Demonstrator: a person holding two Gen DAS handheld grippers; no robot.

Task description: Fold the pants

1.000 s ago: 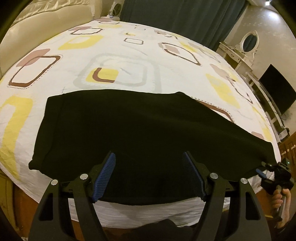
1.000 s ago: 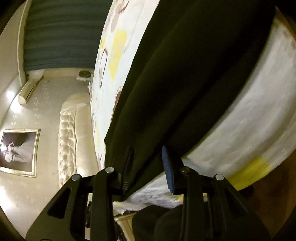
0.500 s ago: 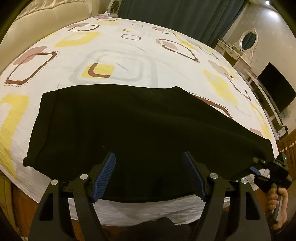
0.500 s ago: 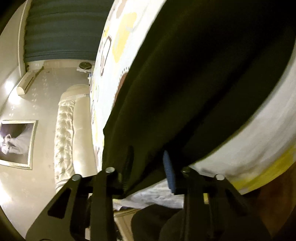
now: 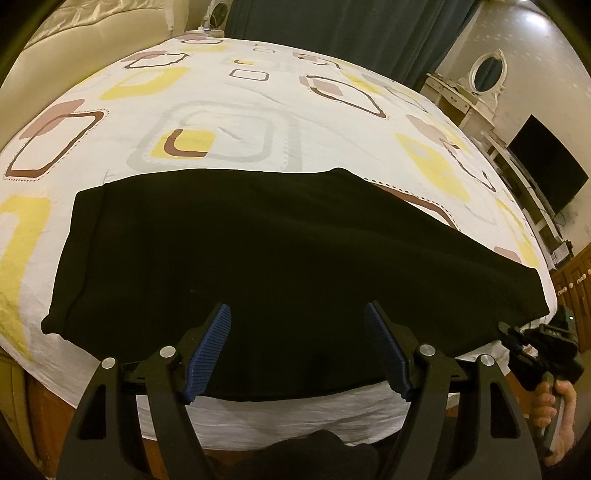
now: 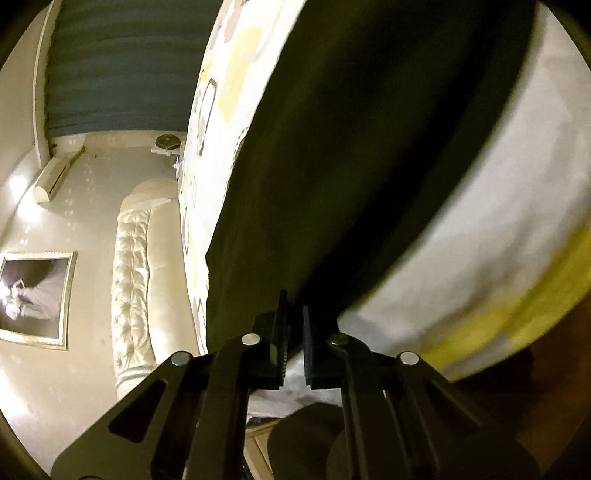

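Black pants lie flat across the near part of a bed with a white sheet patterned in yellow and brown. My left gripper stands open just above the pants' near edge, its blue pads wide apart with nothing gripped. At the lower right, my right gripper meets the pants' right end, held by a hand. In the right wrist view the right gripper has its jaws drawn almost together on the end edge of the black pants, which hang a little over the bed's side.
A cream tufted headboard runs along the bed's far left. Dark curtains hang behind. A dresser with an oval mirror and a black TV stand at the right. A framed picture hangs on the wall.
The right gripper's jaws have drawn together on the pants' end edge, and it has slid a little toward the pants. The left gripper has stayed open in place.
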